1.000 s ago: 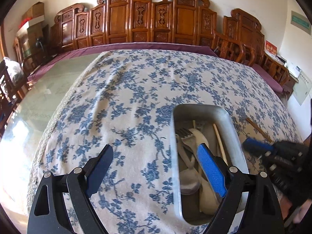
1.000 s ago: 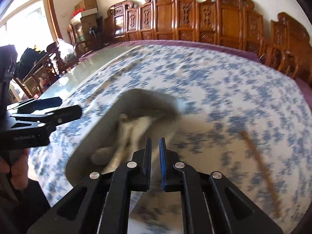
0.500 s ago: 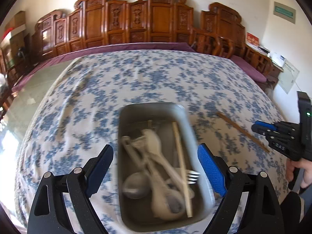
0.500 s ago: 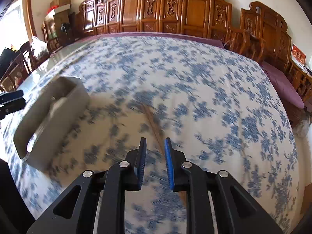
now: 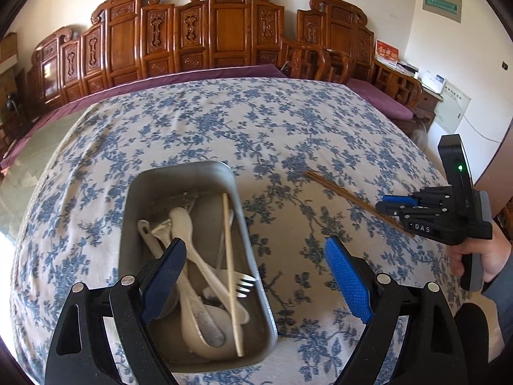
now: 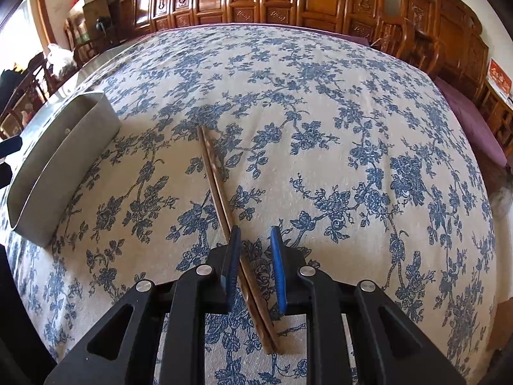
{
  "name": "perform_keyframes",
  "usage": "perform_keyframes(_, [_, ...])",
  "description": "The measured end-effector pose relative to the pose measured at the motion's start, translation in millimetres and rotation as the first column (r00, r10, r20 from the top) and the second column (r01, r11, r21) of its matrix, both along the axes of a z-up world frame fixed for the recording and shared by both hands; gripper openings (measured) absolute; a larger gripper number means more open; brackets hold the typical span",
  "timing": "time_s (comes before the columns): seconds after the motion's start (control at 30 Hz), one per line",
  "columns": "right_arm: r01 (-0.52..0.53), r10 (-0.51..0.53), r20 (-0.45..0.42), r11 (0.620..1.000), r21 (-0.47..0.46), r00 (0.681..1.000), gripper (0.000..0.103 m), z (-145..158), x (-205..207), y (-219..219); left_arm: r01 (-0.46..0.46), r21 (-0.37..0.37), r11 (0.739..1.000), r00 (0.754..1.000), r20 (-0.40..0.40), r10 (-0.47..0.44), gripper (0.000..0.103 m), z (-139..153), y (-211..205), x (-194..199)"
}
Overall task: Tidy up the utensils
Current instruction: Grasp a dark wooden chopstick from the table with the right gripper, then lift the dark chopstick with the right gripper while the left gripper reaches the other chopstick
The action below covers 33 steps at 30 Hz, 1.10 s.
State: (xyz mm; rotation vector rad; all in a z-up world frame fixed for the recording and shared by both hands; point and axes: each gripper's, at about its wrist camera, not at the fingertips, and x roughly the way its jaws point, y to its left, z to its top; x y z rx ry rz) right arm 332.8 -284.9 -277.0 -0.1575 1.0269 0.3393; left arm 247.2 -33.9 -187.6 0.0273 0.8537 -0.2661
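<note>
One pair of chopsticks [image 6: 221, 192] remains on the desk [image 6: 352, 128] right of the tray [image 5: 195, 256]; right gripper [image 6: 255, 269] fingers, just opened slightly, straddle it unclamped, left gripper [image 5: 256, 272] wide and empty: closing comes next.

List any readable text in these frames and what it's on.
"DAS": white letters on the black body of the right tongs, left wrist view.
Red sign, green wall panel, white papers: print too small to read.
Right wrist view: nothing legible.
</note>
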Motion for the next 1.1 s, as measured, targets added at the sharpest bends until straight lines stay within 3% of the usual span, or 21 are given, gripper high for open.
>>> perform_keyframes(0.17, [-0.049,0.048,-0.016,0.998,-0.049,0.999,0.021,-2.7,-7.9,3.8,0.013,-0.004,1.000,1.000,0.001,-0.013,0.084,0.4,-9.5,-4.0])
perform_keyframes(0.23, [-0.038,0.037,-0.022,0.998,-0.047,0.999,0.010,-2.2,-9.3,0.5,0.023,0.000,1.000,1.000,0.007,-0.023,0.084,2.0,-15.0,-7.7])
perform_keyframes(0.33, [-0.033,0.031,-0.026,0.998,-0.047,0.999,0.006,-1.5,-16.0,-5.0,0.034,0.011,0.999,0.999,0.010,-0.034,0.084,2.5,-23.9,-11.5])
perform_keyframes(0.7, [0.070,-0.067,0.045,0.995,-0.071,0.997,0.006,25.9,-74.0,-45.8,0.083,0.058,0.995,0.997,-0.007,-0.083,0.084,1.0,-66.7,-24.4])
perform_keyframes(0.93, [0.106,-0.103,0.087,0.994,-0.030,0.991,0.006,49.6,-112.9,-70.5,0.111,0.058,0.992,0.994,-0.023,-0.110,0.084,2.5,-89.2,-24.4])
perform_keyframes(1.1, [0.138,-0.138,0.098,0.990,0.007,0.986,0.006,55.7,-118.4,-84.1,0.125,0.074,0.989,0.992,-0.031,-0.123,0.084,2.2,-105.0,-19.7])
